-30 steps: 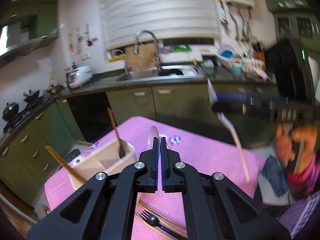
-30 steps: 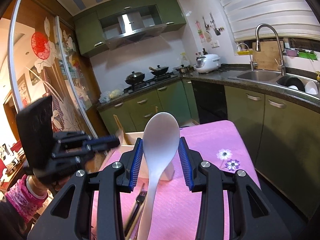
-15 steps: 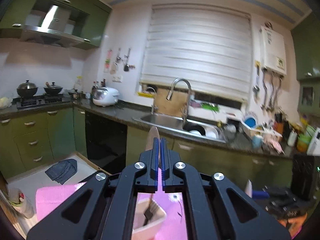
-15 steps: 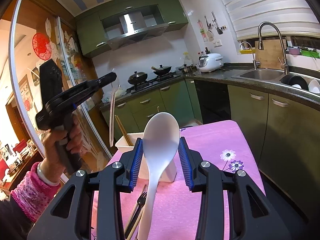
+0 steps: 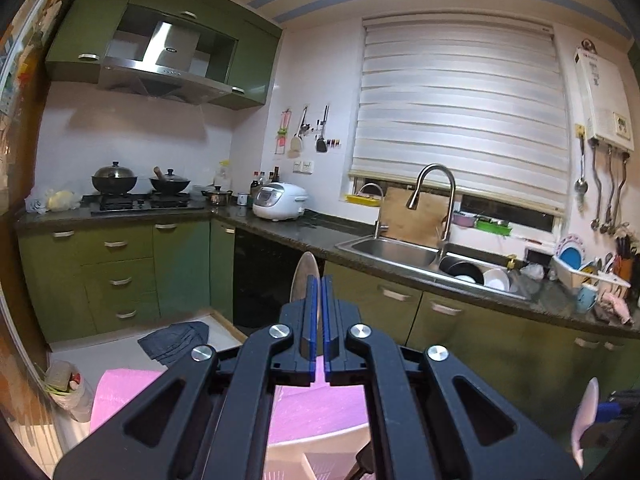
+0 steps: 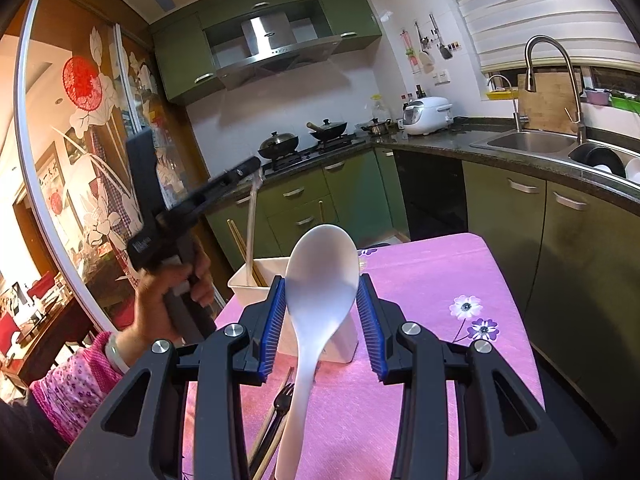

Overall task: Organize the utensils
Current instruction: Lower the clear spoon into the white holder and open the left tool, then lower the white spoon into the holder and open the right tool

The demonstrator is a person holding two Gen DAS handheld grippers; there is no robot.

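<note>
Spoons ride in both tools — right gripper (image 6: 322, 312) clamps the white spoon's (image 6: 320, 276) bowl, left gripper (image 5: 319, 320) pinches a clear spoon (image 5: 304, 280) above the holder (image 6: 256, 280) — likely for dropping in.

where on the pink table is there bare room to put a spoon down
The pink cloth is bare on its right side, from the white organizer box across to the flower print and the right edge. It is crowded at the near left, where a black fork and chopsticks lie before the box.

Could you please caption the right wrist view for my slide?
Right tool holds a white spoon above the pink table.
</note>
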